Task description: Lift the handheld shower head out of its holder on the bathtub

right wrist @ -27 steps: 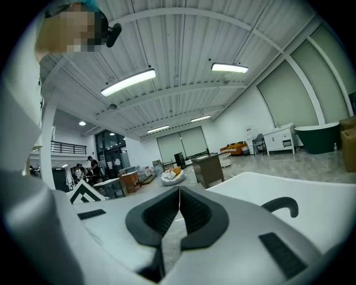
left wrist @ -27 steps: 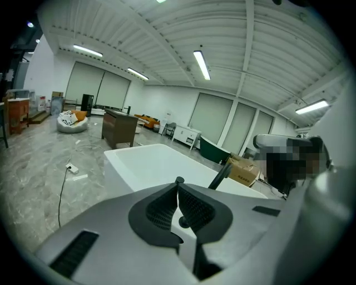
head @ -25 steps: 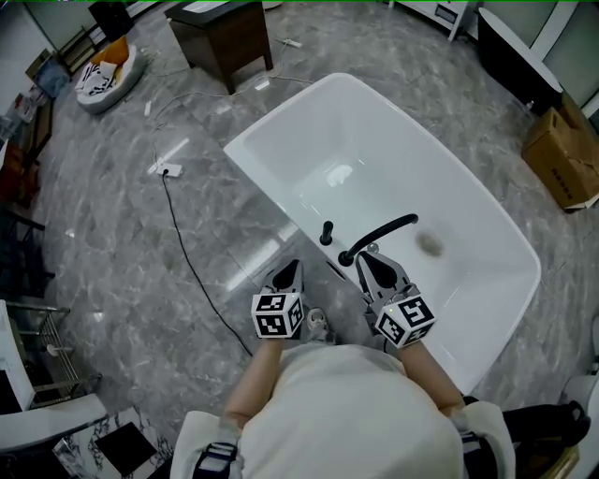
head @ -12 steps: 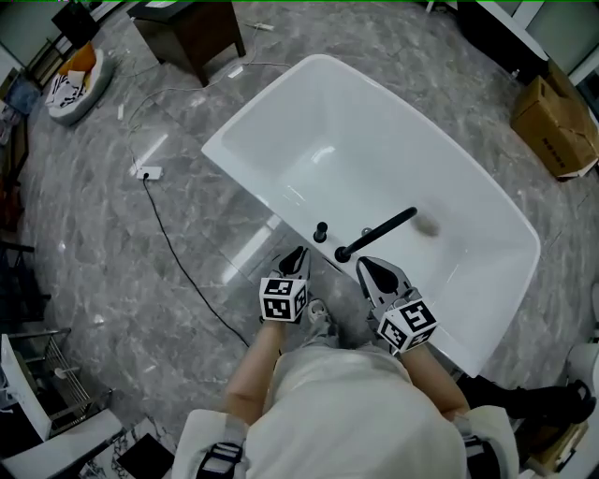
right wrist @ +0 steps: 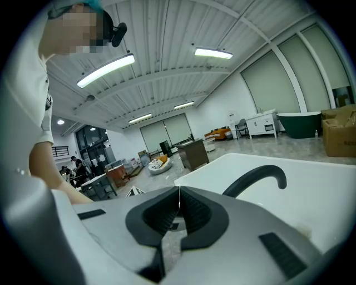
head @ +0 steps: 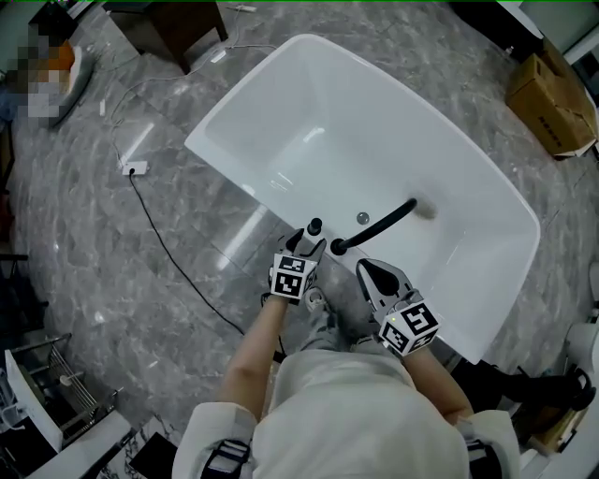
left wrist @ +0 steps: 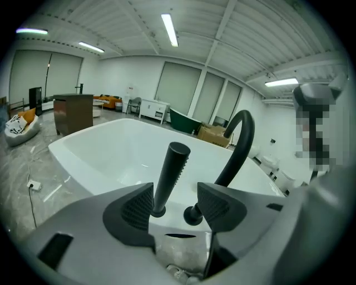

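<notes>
The black handheld shower head point(head: 314, 225) stands upright in its holder on the near rim of the white bathtub point(head: 253, 187). Just to its right, the black faucet spout point(head: 376, 226) arches over the basin. My left gripper point(head: 307, 241) is right at the shower head and its jaws are opening. In the left gripper view the shower head point(left wrist: 169, 177) rises between the pads of the left gripper point(left wrist: 175, 192), nearer the left pad, and neither pad presses on it. My right gripper point(head: 369, 268) hangs back by the rim, shut and empty. The faucet spout point(right wrist: 258, 178) shows past the right gripper point(right wrist: 179, 192).
A black cable point(head: 178, 262) runs over the grey marble floor to a power strip point(head: 132, 168) left of the tub. A cardboard box point(head: 552, 94) sits at the far right, a dark wooden cabinet point(head: 159, 23) at the top left, a wire rack point(head: 42, 393) at the lower left.
My left gripper has moved forward and down to the shower head, and its jaws have gone from shut to open. The right gripper has sunk slightly.
</notes>
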Tool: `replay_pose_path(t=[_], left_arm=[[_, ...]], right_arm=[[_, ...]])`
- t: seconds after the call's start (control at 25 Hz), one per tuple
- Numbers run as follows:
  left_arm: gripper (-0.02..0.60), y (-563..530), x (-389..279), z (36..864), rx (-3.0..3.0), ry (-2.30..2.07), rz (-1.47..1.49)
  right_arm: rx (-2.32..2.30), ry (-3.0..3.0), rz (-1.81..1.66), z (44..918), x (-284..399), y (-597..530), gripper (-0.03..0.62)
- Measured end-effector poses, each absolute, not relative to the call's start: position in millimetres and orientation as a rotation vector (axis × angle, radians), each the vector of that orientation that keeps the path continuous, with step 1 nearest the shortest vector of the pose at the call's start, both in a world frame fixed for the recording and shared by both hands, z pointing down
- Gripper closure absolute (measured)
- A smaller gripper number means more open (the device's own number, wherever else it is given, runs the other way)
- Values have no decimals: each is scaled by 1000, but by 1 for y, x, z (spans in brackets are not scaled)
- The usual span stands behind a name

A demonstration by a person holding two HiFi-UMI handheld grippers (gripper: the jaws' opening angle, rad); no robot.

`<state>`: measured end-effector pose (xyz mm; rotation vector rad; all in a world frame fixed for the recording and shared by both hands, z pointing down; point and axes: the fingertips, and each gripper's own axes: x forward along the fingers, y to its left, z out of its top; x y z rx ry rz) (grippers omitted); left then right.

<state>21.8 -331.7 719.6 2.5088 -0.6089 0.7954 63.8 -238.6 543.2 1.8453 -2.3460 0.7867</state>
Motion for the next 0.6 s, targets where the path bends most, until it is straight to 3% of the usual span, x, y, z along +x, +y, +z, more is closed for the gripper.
replay_pose_path(t=[0.52,0.6], left_arm=[[356,-348,42,783,2502,-573,1036],[379,-351,41,788,2496,-591,1069]], right_arm=[[1919,-2251,830,553,86,-231,574],[1931,-2242,828,552,88,-230,574]])
